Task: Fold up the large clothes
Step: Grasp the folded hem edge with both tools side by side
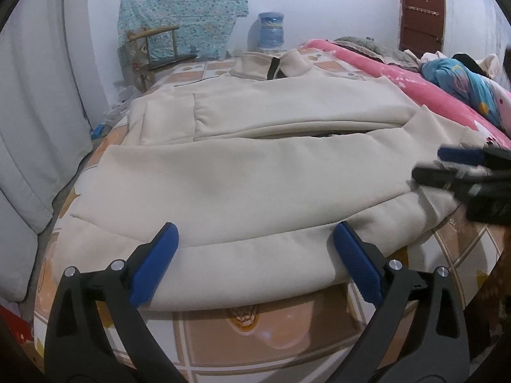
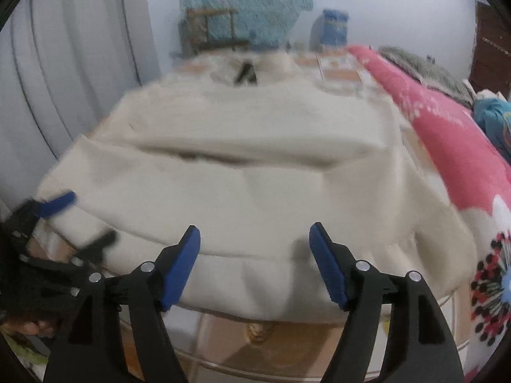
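Note:
A cream sweatshirt (image 1: 239, 175) with a collar and a dark zip lies flat on the patterned bed sheet (image 1: 255, 335), sleeves folded across its body. My left gripper (image 1: 255, 233) stands open over the near hem, its blue pads (image 1: 153, 265) wide apart and not pressing on the cloth. In the right wrist view the same sweatshirt (image 2: 255, 191) fills the middle. My right gripper (image 2: 254, 233) is open above the hem on the right side. Each gripper shows in the other view: the right gripper (image 1: 447, 166) at the garment's right edge, the left gripper (image 2: 73, 220) at its left edge.
A pink flowered blanket (image 1: 431, 95) and a pile of blue clothes (image 1: 469, 86) lie along the right of the bed. A blue water bottle (image 1: 270, 32) and a wooden chair (image 1: 153, 48) stand beyond the far end. Grey curtains (image 1: 38, 127) hang at the left.

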### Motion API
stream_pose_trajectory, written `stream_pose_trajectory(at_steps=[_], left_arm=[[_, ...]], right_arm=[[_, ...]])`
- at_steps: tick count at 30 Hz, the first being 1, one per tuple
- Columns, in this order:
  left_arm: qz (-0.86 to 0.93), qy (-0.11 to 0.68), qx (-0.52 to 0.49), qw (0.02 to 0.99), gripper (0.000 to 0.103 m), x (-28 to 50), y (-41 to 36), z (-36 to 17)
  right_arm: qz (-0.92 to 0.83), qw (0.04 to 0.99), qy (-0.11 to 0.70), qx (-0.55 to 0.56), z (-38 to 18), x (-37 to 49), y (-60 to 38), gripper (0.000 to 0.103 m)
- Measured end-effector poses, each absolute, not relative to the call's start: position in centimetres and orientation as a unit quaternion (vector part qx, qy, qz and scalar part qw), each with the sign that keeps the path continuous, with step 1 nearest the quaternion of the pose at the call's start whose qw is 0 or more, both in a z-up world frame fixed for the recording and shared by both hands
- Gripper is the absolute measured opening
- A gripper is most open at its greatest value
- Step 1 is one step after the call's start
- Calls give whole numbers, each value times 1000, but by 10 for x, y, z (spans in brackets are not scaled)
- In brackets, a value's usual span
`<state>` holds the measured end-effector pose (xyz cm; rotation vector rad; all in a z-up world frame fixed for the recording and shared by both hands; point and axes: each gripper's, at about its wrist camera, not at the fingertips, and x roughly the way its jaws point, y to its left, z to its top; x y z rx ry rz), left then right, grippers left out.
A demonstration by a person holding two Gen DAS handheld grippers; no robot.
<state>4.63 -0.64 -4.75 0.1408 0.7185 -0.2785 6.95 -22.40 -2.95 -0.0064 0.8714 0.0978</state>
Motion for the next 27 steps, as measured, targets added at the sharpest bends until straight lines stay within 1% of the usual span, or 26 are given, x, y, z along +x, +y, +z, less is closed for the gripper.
stream_pose_trajectory(at_steps=[2, 7, 24, 26, 27], left_arm=[[-136, 353, 70, 923, 95, 50, -5, -47], [-134, 356, 74, 922, 95, 52, -8, -46], [-130, 362, 73, 920, 95, 53, -8, -46], [-129, 362, 73, 920, 95, 54, -8, -46], [-129, 363, 73, 920, 95, 54, -8, -46]], right_arm=[[44, 911, 411, 2, -35, 68, -225, 73], [35, 911, 412, 5, -36, 71, -225, 75], [29, 910, 413, 3, -36, 68, -223, 78], [28, 910, 414, 5, -37, 68, -223, 80], [27, 909, 415, 6, -37, 68, -223, 82]])
